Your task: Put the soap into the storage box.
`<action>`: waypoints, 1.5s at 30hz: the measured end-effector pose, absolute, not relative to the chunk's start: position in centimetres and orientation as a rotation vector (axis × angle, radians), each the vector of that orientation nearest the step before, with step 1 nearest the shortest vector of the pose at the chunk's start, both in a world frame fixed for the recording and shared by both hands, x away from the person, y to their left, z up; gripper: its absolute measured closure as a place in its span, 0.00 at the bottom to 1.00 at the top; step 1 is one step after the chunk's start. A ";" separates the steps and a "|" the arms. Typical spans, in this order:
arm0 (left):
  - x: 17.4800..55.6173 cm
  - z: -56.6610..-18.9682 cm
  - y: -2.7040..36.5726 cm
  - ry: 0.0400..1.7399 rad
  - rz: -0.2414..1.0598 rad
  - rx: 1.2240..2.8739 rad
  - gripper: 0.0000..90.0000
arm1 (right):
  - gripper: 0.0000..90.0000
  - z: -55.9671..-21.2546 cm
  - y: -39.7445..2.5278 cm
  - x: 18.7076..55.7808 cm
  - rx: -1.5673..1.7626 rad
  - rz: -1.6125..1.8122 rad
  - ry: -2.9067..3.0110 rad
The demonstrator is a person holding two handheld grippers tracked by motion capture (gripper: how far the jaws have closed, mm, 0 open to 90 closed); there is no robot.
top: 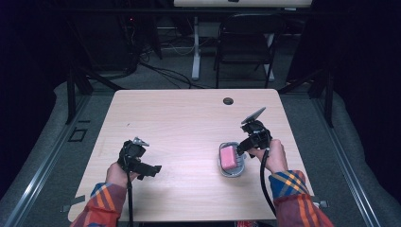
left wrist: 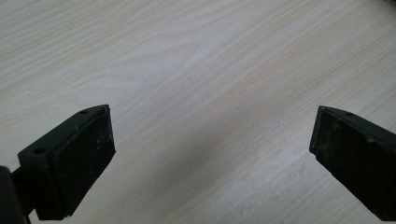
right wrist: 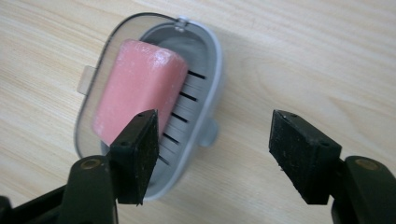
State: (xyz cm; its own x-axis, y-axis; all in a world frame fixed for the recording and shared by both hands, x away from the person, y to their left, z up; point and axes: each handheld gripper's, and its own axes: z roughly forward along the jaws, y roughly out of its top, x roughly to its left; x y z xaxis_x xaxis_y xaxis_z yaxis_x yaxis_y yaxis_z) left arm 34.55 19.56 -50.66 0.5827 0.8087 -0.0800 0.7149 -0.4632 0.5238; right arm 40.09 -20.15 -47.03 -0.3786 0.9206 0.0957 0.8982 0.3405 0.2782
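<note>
**Right gripper closing in on the soap dish**

The right gripper (right wrist: 212, 158) is hovering with its jaws apart, one jaw over the rim of the soap dish (right wrist: 212, 56), the other over bare table (top: 189, 118). The pink soap (right wrist: 137, 93) is lying in the dish, toward ten o'clock from the jaws. Best to centre on the target before squeezing. At the table's eight o'clock, the left gripper (left wrist: 210, 154) is idling, jaws spread.

Pink soap (right wrist: 137, 91), grey dish (right wrist: 205, 60), black grippers.
</note>
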 end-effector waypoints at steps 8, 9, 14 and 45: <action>34.5 -50.6 19.6 1.199 0.250 2.299 0.00 | 0.23 -46.0 -22.2 39.1 1.603 0.515 2.509; 34.5 -50.6 19.6 1.199 0.250 2.299 0.00 | 0.23 -46.0 -22.2 39.1 1.603 0.515 2.509; 34.5 -50.6 19.6 1.196 0.250 2.295 0.00 | 0.12 -45.2 -24.2 38.2 1.563 0.530 2.480; 34.5 -50.6 19.6 1.195 0.248 2.291 0.00 | 0.00 -49.1 -32.9 32.7 1.505 0.656 2.398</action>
State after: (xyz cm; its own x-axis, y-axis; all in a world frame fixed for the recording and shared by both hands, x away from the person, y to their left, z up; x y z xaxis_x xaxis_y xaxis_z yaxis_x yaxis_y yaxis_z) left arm 34.51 19.61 -50.62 0.5901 0.8031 -0.0828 0.7041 -0.4618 0.5394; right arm 32.69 -32.93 -49.09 -0.4437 0.8954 0.0379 0.7901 0.3708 0.4882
